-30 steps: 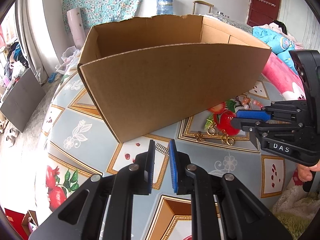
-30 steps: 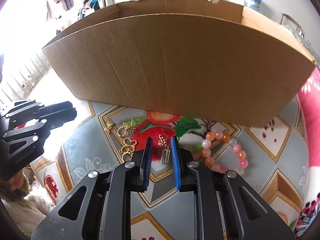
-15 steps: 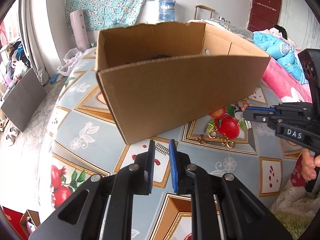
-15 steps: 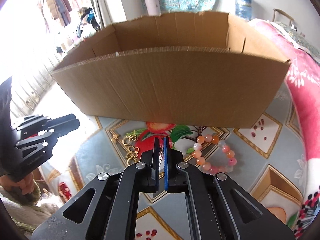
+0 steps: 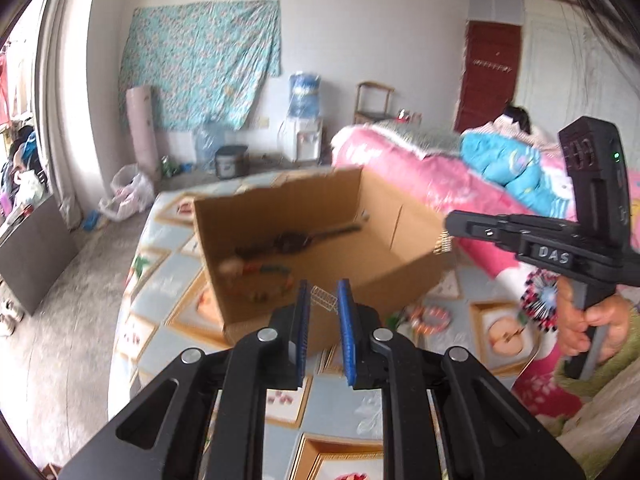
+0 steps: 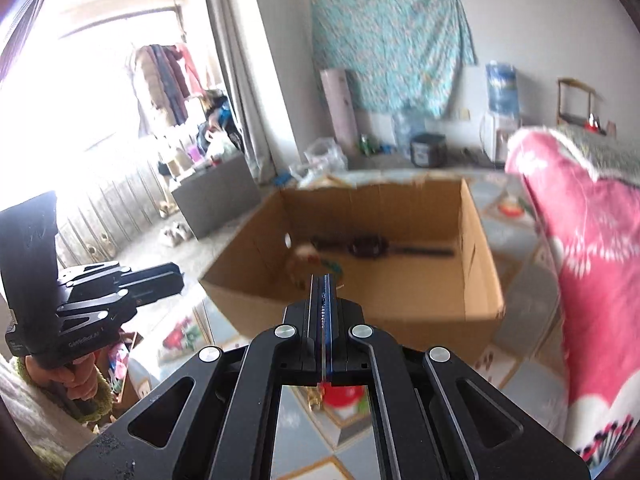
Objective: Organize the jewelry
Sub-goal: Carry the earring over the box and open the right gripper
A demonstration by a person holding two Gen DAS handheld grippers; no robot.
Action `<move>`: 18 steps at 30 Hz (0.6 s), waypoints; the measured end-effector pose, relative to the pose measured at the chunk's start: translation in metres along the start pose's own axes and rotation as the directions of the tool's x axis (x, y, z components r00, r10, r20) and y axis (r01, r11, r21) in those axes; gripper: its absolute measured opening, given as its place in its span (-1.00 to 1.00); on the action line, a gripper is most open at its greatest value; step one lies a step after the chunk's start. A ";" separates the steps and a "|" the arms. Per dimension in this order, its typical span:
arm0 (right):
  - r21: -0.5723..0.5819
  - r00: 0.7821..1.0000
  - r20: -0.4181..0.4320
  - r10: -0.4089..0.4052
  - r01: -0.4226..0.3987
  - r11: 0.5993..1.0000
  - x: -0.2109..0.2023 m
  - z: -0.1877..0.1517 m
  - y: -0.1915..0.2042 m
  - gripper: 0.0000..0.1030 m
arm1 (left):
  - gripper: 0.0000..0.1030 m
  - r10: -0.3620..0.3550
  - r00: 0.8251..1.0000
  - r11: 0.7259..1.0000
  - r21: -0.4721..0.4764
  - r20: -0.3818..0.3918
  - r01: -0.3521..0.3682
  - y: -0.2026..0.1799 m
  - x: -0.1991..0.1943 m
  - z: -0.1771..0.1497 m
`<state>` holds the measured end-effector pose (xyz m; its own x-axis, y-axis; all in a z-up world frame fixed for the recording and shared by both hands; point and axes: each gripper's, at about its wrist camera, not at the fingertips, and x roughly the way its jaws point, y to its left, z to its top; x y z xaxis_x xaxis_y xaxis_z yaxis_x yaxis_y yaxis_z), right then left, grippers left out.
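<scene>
Patterned table [image 5: 160, 364] bearing cardboard box [image 5: 276, 316], bracelet [image 5: 430, 319]

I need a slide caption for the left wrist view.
Left gripper holds a small gold earring above the open cardboard box.

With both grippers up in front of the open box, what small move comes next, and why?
Probably carry both forward over the cardboard box and open. The left gripper pinches a small gold earring, the right gripper dangles another piece, both short of the box.
</scene>
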<state>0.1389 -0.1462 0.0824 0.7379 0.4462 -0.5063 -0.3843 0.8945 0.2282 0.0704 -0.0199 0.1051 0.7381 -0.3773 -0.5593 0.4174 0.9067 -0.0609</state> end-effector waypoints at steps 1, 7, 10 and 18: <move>-0.004 1.000 0.014 0.011 -0.011 1.000 0.003 0.005 -0.001 -1.00 | -0.74 -0.013 1.000 1.000 0.002 0.018 0.013 0.000 0.001 0.008; 0.020 0.997 0.002 0.081 -0.081 0.997 0.036 0.034 -0.021 -1.00 | -0.74 -0.085 0.995 0.996 -0.037 -0.044 0.084 0.006 0.056 0.040; 0.065 0.993 -0.066 0.096 -0.092 0.994 0.063 0.037 -0.038 -1.00 | -0.74 -0.155 0.977 0.983 -0.124 -0.150 0.136 0.014 0.102 0.048; 0.112 0.975 -0.212 0.062 -0.039 0.993 0.107 0.040 -0.074 -1.00 | -0.74 -0.231 0.927 0.958 -0.236 -0.296 0.164 0.021 0.182 0.061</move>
<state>0.2686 -0.1634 0.0449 0.5778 0.4855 -0.6561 -0.3484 0.8737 0.3397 0.2461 -0.0809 0.0525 0.4304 -0.5037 -0.7490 0.3952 0.8512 -0.3454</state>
